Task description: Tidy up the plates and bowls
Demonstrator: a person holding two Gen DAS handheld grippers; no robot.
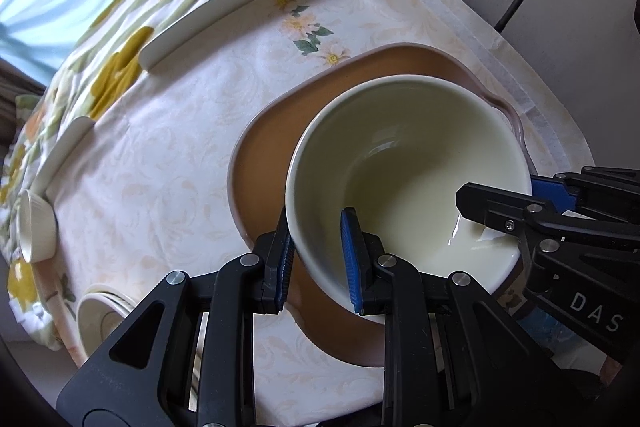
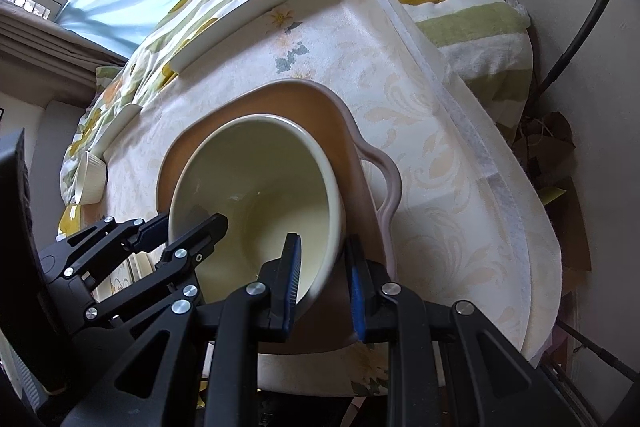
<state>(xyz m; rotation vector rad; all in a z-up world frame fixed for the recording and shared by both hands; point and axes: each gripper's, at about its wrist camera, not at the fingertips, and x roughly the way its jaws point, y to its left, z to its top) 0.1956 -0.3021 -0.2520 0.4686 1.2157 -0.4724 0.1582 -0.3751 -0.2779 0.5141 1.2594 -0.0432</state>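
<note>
Both tools straddle the rim of the cream ceramic bowl (image 1: 404,179), one blue pad inside and one outside the wall. The left tool (image 1: 320,259) takes the near-left rim; the right tool (image 2: 324,287) takes the near-right rim. Each pair of jaws stands partly apart with the wall between them, and I cannot tell whether the pads press the glaze or only bracket it.

That bowl sits on a brown tray-like plate (image 1: 272,131) with a wavy lip, tilted toward the cameras, its far rim higher than the near one. It looks thick-walled, stiff and fairly heavy, glossy and so likely slippery under the ribbed pads, and it would chip or break if dropped. Pinching the rim wall on two opposite sides seems the sound hold, keeping it level to stop it swinging.

Beyond the plate, on the pale floral cloth (image 1: 168,163) over the bench, lie a long white rectangular dish (image 1: 240,3), a small ribbed ramekin (image 1: 36,227) on its side, and stacked pale plates (image 1: 100,319) near the left tool.
</note>
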